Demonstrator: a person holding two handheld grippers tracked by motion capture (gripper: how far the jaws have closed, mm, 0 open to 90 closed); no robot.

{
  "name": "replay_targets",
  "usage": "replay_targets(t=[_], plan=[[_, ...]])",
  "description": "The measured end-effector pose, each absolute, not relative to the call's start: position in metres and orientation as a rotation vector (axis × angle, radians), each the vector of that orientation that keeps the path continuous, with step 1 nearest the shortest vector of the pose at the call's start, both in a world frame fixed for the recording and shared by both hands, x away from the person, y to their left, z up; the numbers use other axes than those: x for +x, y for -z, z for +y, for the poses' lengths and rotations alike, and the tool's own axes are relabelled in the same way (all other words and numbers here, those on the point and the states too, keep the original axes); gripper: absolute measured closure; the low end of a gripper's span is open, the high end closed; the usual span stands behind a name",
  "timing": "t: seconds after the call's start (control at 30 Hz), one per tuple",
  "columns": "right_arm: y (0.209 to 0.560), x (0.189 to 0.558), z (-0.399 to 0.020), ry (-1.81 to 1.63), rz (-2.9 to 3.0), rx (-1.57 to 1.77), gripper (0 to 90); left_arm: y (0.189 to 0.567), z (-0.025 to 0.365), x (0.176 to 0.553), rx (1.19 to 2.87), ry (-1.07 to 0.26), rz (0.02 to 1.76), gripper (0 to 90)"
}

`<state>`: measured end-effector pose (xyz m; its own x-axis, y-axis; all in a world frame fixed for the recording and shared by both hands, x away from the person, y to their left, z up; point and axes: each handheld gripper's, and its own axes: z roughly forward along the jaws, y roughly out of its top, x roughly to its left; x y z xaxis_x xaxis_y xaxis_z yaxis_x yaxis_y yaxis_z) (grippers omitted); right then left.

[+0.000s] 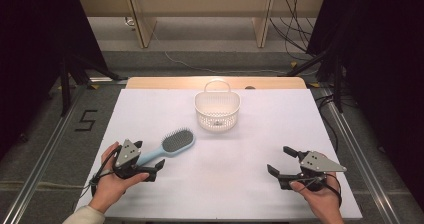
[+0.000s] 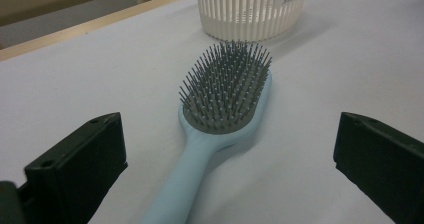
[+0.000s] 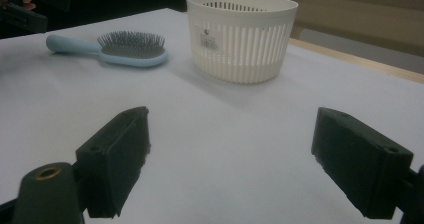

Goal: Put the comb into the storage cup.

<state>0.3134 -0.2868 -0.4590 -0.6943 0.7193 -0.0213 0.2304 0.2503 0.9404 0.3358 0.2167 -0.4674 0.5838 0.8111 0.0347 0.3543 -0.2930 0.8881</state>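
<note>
Even overhead light, soft shadows

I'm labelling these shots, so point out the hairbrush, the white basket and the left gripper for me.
hairbrush (image 2: pixel 222 91): left gripper view, on the grey bristle pad.
white basket (image 3: pixel 242 46): right gripper view, on its slotted front wall.
left gripper (image 1: pixel 148 160): high view, midway between its open jaw tips, either side of the brush handle.
</note>
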Motion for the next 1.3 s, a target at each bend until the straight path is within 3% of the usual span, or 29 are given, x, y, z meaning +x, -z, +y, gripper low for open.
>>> replay_targets(t=[0.33, 0.43, 0.47, 0.53, 0.7, 0.87, 1.13, 1.3], plan=[[0.459, 0.313, -0.287, -1.442, 2.076, 0.87, 16.3, 0.466, 0.22, 0.337, 1.867, -0.641, 0.969, 5.2], [0.459, 0.313, -0.287, -1.442, 2.076, 0.872, 16.3, 0.464, 0.227, 0.343, 1.835, -0.686, 1.039, 36.4], [0.459, 0.313, -0.287, -1.445, 2.074, 0.873, 16.3, 0.463, 0.23, 0.348, 1.822, -0.718, 1.075, 36.4], [0.46, 0.314, -0.287, -1.439, 2.079, 0.879, 16.3, 0.46, 0.236, 0.36, 1.822, -0.781, 1.145, 61.2], [0.46, 0.314, -0.286, -1.439, 2.076, 0.878, 16.2, 0.468, 0.244, 0.376, 1.91, -0.806, 1.227, 89.4], [0.46, 0.314, -0.287, -1.436, 2.078, 0.879, 16.3, 0.48, 0.26, 0.396, 1.998, -0.754, 1.363, 89.7], [0.46, 0.314, -0.287, -1.433, 2.078, 0.878, 16.3, 0.492, 0.256, 0.399, 2.084, -0.605, 1.4, 89.7], [0.46, 0.314, -0.287, -1.433, 2.073, 0.883, 16.3, 0.49, 0.254, 0.399, 2.1, -0.585, 1.415, 89.7]])
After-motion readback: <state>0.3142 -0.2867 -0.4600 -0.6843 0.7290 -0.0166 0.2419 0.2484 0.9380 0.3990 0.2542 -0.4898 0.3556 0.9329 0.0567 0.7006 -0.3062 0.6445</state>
